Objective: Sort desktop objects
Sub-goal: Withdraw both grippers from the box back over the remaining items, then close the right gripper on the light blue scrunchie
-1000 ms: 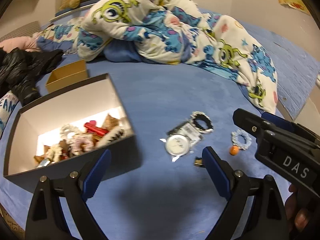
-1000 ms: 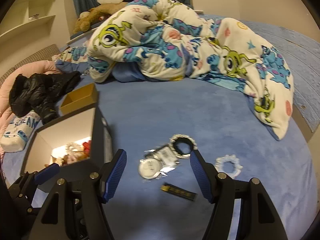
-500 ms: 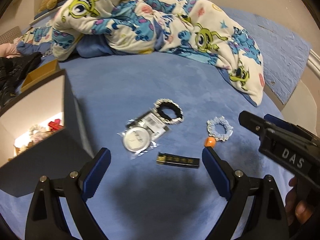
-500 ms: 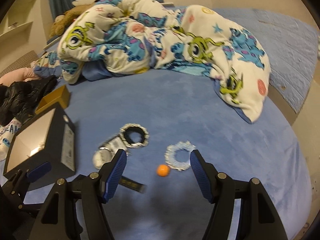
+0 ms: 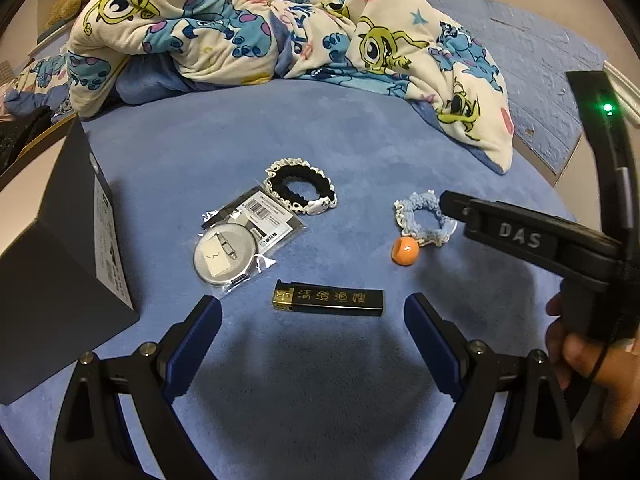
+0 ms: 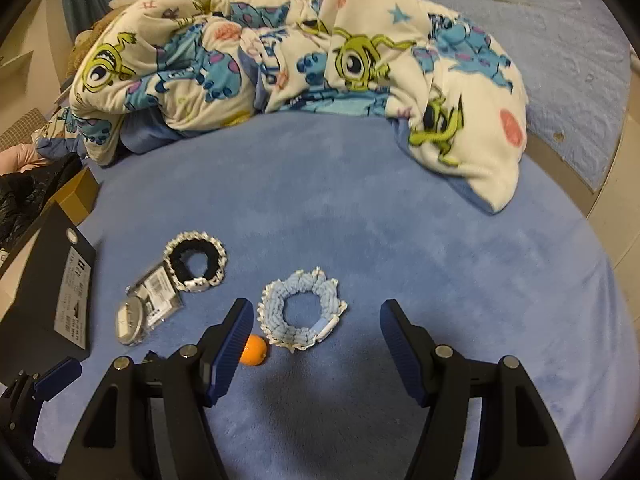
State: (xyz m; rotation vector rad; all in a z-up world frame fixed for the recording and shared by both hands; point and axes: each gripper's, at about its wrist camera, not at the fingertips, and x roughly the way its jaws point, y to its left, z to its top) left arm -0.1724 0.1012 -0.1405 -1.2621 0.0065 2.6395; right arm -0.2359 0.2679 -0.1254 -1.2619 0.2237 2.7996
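Note:
On the blue bed cover lie a black lighter [image 5: 329, 299], a round tin in a plastic bag [image 5: 236, 243], a black scrunchie [image 5: 301, 191], a light blue scrunchie [image 5: 424, 220] and a small orange ball [image 5: 405, 251]. My left gripper [image 5: 313, 325] is open and empty, just short of the lighter. My right gripper [image 6: 316, 338] is open and empty, with the light blue scrunchie [image 6: 302, 314] just ahead between its fingers and the orange ball [image 6: 254, 350] by its left finger. The black scrunchie [image 6: 195, 262] and bagged tin [image 6: 140, 312] lie to the left.
A dark cardboard box [image 5: 60, 240] stands at the left; it also shows in the right wrist view [image 6: 48, 292]. A rumpled cartoon-print blanket [image 5: 280, 24] is piled at the back. A small brown box [image 6: 74, 196] sits far left. The bed edge [image 6: 580, 208] runs along the right.
Both grippers have moved right and lower toward the loose items. The box has slid to the left edge of view, its inside now hidden. The light blue scrunchie now sits between the right fingers.

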